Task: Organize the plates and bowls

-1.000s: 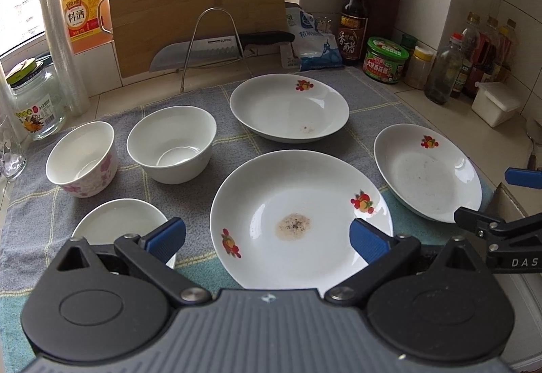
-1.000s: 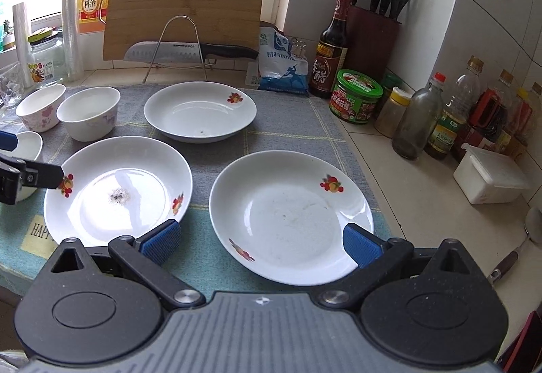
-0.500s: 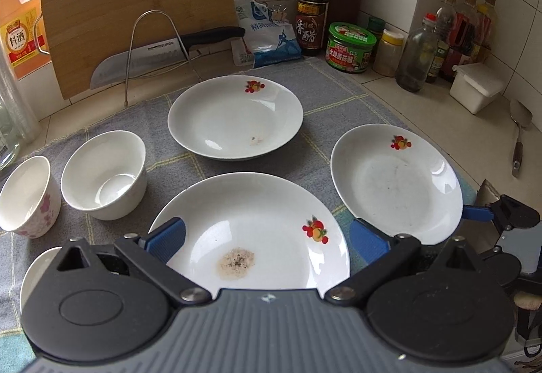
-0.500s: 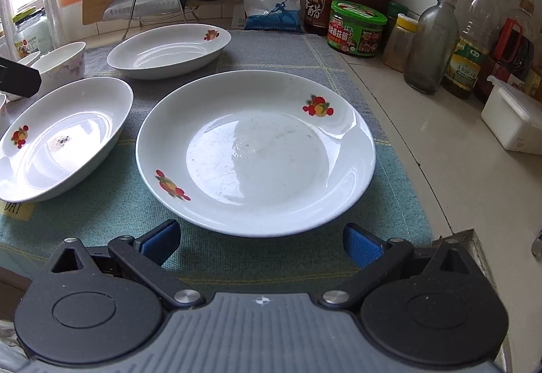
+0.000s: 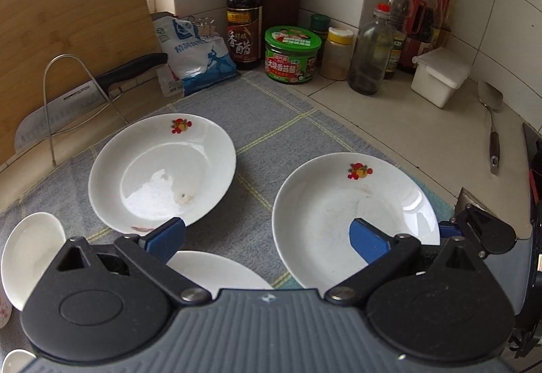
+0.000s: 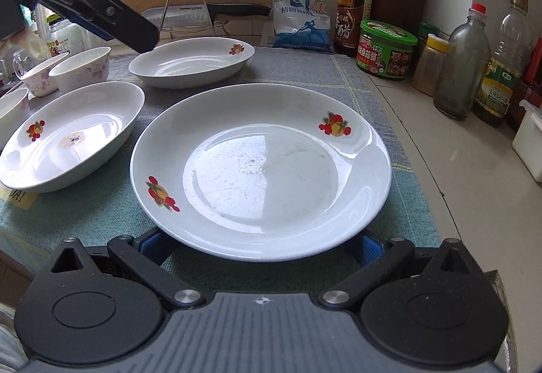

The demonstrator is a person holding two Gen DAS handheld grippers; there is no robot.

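Right gripper (image 6: 261, 246): blue-padded fingers (image 6: 152, 246) spread wide, low on the grey-green checked cloth (image 6: 101, 217). The near rim of the shallow white plate with fruit decals (image 6: 261, 163) sits between them, covering the tips; contact cannot be told.

Left of those fingers, just beside that plate: an oval white dish with a dried speck patch (image 6: 71, 139). Beyond the fingers, further back on the cloth: a deep round white plate with one fruit decal (image 6: 193, 63). Far left: white bowls with pale flower prints (image 6: 81, 69), close together.

Left gripper (image 5: 267, 239): fingers spread, holding nothing, raised over the cloth. Its right finger pad (image 5: 369, 241) overlaps the near part of the shallow plate (image 5: 352, 213) in view; the left pad lies over the near rim of the deep plate (image 5: 162, 173).

Far side of the tabletop (image 5: 440, 136), past both pairs of fingers: green-lidded jar (image 5: 292, 54), dark vinegar bottle (image 5: 243, 10), blue-and-white bag (image 5: 193, 51), cleaver on a wire rack (image 5: 61, 102), bamboo chopping board (image 5: 67, 17) leaning on the wall.
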